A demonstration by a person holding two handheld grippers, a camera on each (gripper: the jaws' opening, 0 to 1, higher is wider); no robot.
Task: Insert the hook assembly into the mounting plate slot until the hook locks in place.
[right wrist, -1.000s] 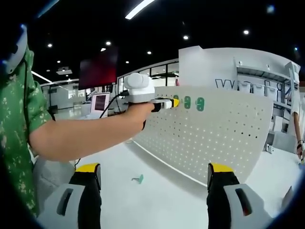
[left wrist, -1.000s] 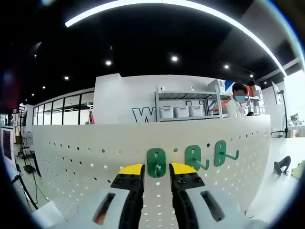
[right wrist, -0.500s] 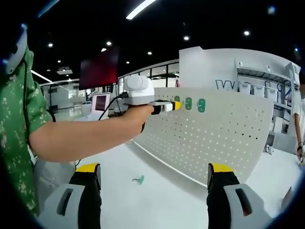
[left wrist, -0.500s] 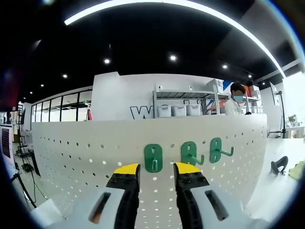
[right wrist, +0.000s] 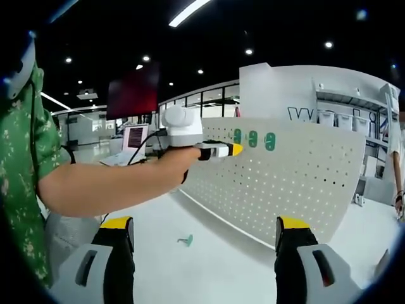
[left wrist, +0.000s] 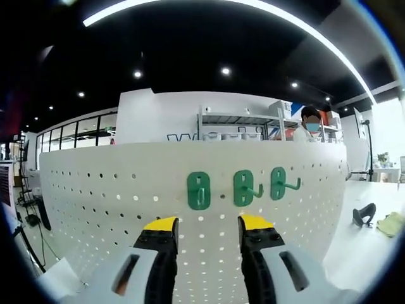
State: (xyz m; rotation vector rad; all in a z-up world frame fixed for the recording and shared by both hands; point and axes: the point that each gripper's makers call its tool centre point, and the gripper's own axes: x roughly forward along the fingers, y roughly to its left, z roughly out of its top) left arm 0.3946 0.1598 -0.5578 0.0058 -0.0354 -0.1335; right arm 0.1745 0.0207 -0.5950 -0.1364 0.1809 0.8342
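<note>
A white pegboard mounting plate [left wrist: 114,190] stands upright on the table, also seen in the right gripper view [right wrist: 297,177]. Three green hooks hang in a row near its top edge: the left one [left wrist: 199,190], the middle one [left wrist: 243,188] and the right one [left wrist: 278,183]. My left gripper [left wrist: 207,223] is open just below and in front of the left hook, with nothing between its yellow-tipped jaws. In the right gripper view, a hand holds that left gripper [right wrist: 233,149] a short way off the hook row [right wrist: 252,138]. My right gripper [right wrist: 204,225] is wide open over the table. A loose green hook [right wrist: 185,240] lies on the white table.
The person's bare forearm and green patterned sleeve [right wrist: 25,158] cross the left side of the right gripper view. A black object [left wrist: 361,215] and a pale yellow-green item [left wrist: 392,223] lie on the table to the right of the board. Shelving [left wrist: 240,126] with another person stands behind it.
My left gripper's jaws have spread apart and drawn back from the left green hook, which stays on the board. The right gripper has not moved.
</note>
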